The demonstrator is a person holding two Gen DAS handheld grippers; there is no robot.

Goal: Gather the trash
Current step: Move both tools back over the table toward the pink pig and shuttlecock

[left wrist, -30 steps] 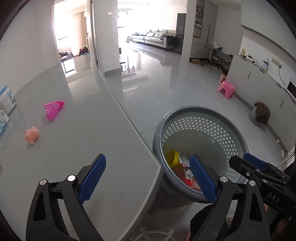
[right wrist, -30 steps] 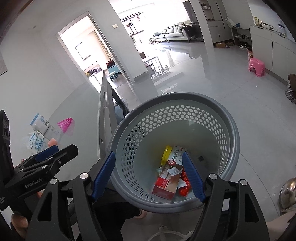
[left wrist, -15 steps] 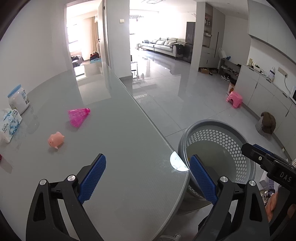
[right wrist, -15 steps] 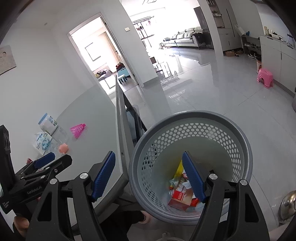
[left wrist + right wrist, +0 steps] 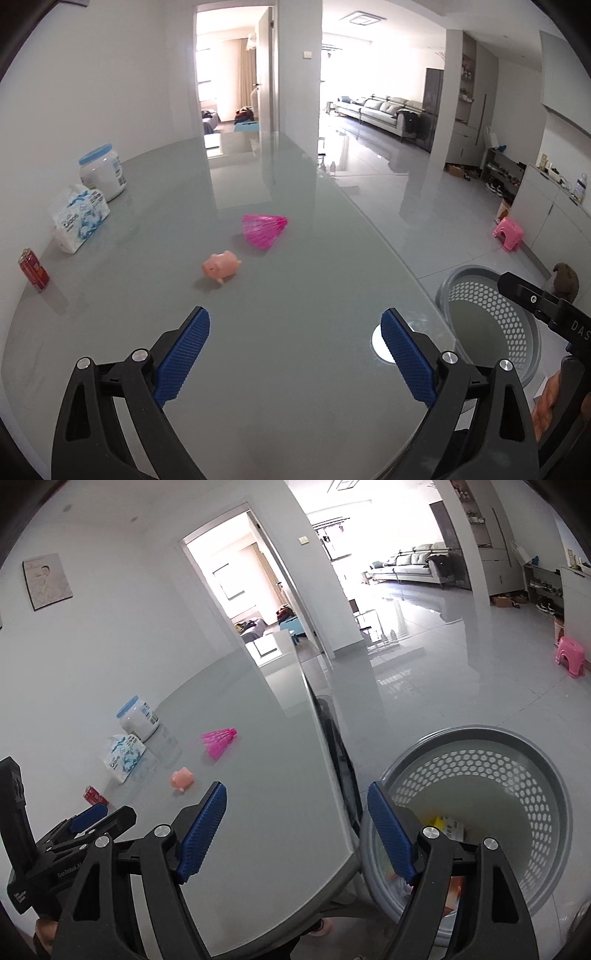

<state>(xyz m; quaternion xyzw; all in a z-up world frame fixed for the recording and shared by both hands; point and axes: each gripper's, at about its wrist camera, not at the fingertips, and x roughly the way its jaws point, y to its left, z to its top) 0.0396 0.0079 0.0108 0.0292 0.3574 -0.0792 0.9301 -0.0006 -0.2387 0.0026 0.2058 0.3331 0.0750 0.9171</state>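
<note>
Five items are lying on the grey table (image 5: 295, 369) ahead of the left gripper (image 5: 295, 350), taken from left to right. Far to the left of its fingers, a red can (image 5: 34, 269) is standing upright; beyond it a tissue pack (image 5: 79, 218) and a white jar (image 5: 103, 171) are sitting against the wall. Straight ahead of the fingers, a pink pig toy (image 5: 221, 266) is lying near a magenta shuttlecock (image 5: 265, 229) — apart, not touching. The left gripper's jaws are standing wide apart with nothing between them.

The right gripper (image 5: 297, 834) is straddling the table edge: its left finger is over the tabletop, its right finger over the grey perforated basket (image 5: 517, 746), which is standing on the floor beside the table. Its jaws are opening, and nothing is between them. Packaging is already lying in the basket's bottom.

Probable faults from here — the glossy tabletop is likely offering little friction, so a shallow approach could push the pig toy or shuttlecock away rather than capture it. The shuttlecock's thin skirt may deform or roll under finger contact. Which items count as trash is uncertain.
</note>
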